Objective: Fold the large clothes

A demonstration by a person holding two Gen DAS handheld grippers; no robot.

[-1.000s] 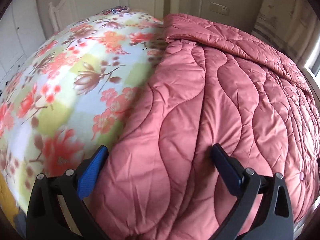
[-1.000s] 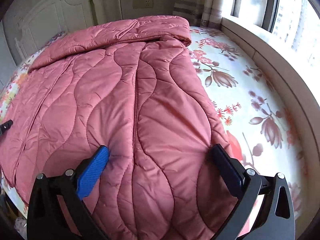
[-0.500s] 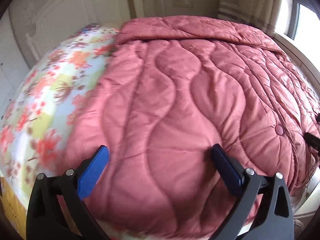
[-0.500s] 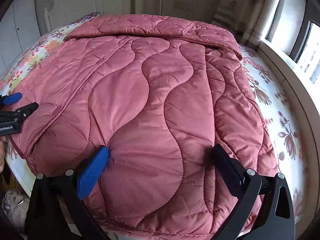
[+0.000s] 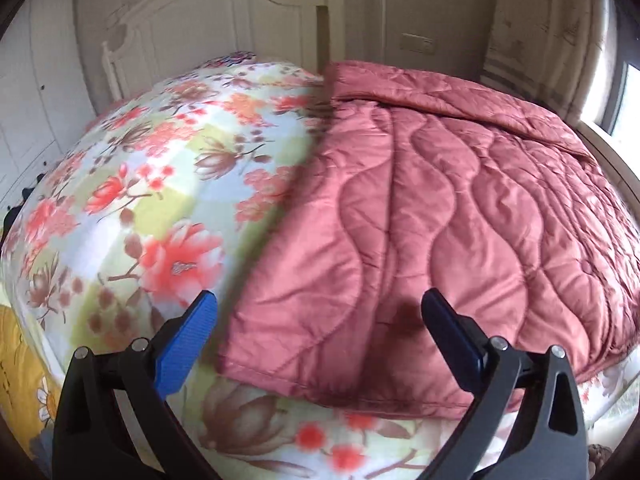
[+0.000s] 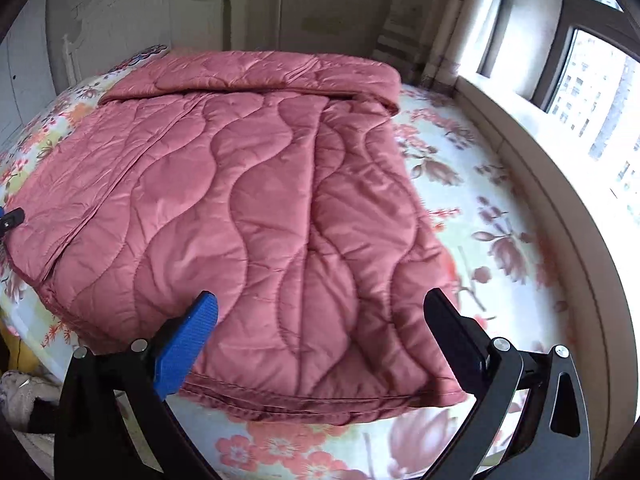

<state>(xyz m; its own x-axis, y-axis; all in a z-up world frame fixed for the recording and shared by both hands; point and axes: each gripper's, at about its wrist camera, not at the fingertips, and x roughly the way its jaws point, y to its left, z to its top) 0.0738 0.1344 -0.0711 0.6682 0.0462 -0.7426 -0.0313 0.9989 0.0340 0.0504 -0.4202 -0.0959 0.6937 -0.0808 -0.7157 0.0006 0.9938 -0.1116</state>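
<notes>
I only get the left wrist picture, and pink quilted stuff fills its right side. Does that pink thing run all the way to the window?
Observer: No. In the right wrist view the quilted coat stops short of it. A strip of floral sheet lies bare between the coat's edge and the window ledge.
Operator: Is the other claw holding the coat?
Observer: No. The right gripper is open above the near hem, with nothing between its fingers.
Operator: What does my claw look like from over there?
Observer: Only the tip of the left gripper shows, at the coat's left edge. I cannot tell whether it touches the coat.
</notes>
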